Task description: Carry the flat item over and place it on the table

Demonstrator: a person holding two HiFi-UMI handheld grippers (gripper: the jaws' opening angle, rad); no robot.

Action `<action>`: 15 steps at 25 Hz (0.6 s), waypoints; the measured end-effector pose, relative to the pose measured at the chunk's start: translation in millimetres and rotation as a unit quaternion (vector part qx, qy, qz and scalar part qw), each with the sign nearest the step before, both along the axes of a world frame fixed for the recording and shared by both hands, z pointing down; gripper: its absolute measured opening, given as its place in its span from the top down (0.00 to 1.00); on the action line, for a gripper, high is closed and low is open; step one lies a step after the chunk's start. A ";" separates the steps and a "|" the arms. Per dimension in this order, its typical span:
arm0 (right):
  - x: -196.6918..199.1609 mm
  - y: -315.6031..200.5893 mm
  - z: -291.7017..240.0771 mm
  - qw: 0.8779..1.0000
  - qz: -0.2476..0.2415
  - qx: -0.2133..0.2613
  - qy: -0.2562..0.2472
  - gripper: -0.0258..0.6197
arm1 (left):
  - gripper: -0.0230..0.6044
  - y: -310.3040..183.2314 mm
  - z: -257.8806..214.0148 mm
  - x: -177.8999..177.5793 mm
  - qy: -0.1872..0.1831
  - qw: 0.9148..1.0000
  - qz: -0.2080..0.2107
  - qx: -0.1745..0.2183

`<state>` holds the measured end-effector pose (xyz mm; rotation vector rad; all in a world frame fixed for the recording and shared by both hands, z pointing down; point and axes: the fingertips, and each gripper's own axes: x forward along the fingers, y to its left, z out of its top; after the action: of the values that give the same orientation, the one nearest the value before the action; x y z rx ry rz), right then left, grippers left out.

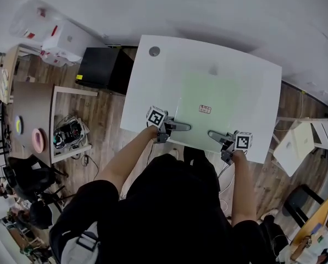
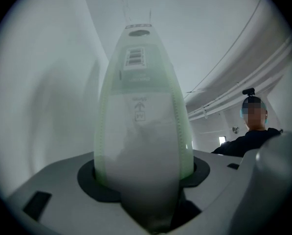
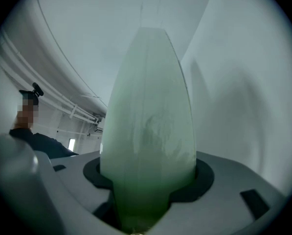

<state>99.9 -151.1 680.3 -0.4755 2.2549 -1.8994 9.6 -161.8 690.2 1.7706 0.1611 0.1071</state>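
Sheet (image 1: 224, 92): flat, pale green, see-through; spread level over the middle and right of the table, with its near edge toward the person. Whether it rests on the top or hangs just above cannot be told.
Label (image 1: 205, 109): small white and red patch on the sheet, close to the near edge, between the two grippers.
Barcode (image 2: 135, 58): on the sheet's far part, seen in the left gripper view.
Left gripper (image 1: 183, 127): clenched on the sheet's near edge, left part. Its own view shows the sheet pinched at the root of the jaws and running out ahead.
Right gripper (image 1: 214, 134): clenched on the same edge, further right. Its view shows the green sheet caught between the jaws in the same way.
Marker cubes: one on the left gripper (image 1: 156, 116), one on the right (image 1: 243, 141).
Hands: left hand (image 1: 151, 131) and right hand (image 1: 238, 157) just behind the cubes, forearms bare.
Table (image 1: 147, 81): white, with a round grey grommet (image 1: 154, 51) near its far left corner.
Floor (image 1: 106, 114): wood planks.
Left of table: black box (image 1: 103, 67), and plastic bags (image 1: 48, 34) beyond it.
Right of table: white stool (image 1: 298, 142).
Onlooker (image 2: 253, 136): in a dark top, well behind the sheet.
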 end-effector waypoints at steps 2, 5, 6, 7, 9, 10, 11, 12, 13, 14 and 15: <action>3.9 -10.4 7.5 1.000 0.000 -0.006 -0.007 0.50 | 0.50 -11.4 11.2 4.2 -0.025 1.000 -0.007 -0.016; 7.5 -19.9 18.6 1.000 -0.003 -0.022 -0.015 0.50 | 0.50 -18.2 22.9 10.7 -0.030 0.998 -0.010 -0.059; 9.7 -22.0 26.1 0.999 -0.003 -0.033 -0.015 0.50 | 0.50 -20.1 26.2 13.3 -0.026 0.997 -0.011 -0.076; 11.7 -25.2 32.3 0.999 -0.004 -0.042 -0.014 0.50 | 0.50 -22.1 30.7 15.5 -0.026 0.995 -0.013 -0.099; 16.0 -31.3 43.5 0.998 -0.004 -0.057 -0.016 0.50 | 0.50 -26.5 39.4 19.7 -0.034 0.990 -0.015 -0.134; 18.4 -32.7 48.3 0.998 -0.004 -0.064 -0.018 0.50 | 0.50 -28.2 43.3 21.7 -0.039 0.990 -0.014 -0.136; 20.0 -33.1 51.4 0.997 -0.005 -0.068 -0.023 0.50 | 0.49 -29.1 47.1 23.4 -0.043 0.991 -0.013 -0.126; 21.0 -33.5 52.8 0.997 -0.007 -0.068 -0.027 0.50 | 0.49 -30.1 50.0 25.1 -0.043 0.993 -0.011 -0.110; 22.5 -33.8 55.6 0.997 -0.010 -0.070 -0.025 0.50 | 0.49 -31.2 52.0 26.6 -0.040 0.994 -0.012 -0.098; 26.4 -33.1 62.9 0.996 -0.012 -0.082 -0.010 0.50 | 0.49 -31.8 54.2 27.4 -0.040 0.994 -0.016 -0.103; 33.1 -30.1 74.9 0.994 -0.012 -0.107 0.021 0.50 | 0.48 -31.6 56.6 27.5 -0.042 0.991 -0.022 -0.123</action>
<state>132.9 -181.2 755.2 -0.5224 2.0998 -2.1766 37.2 -193.4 746.8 1.5209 0.0693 0.1247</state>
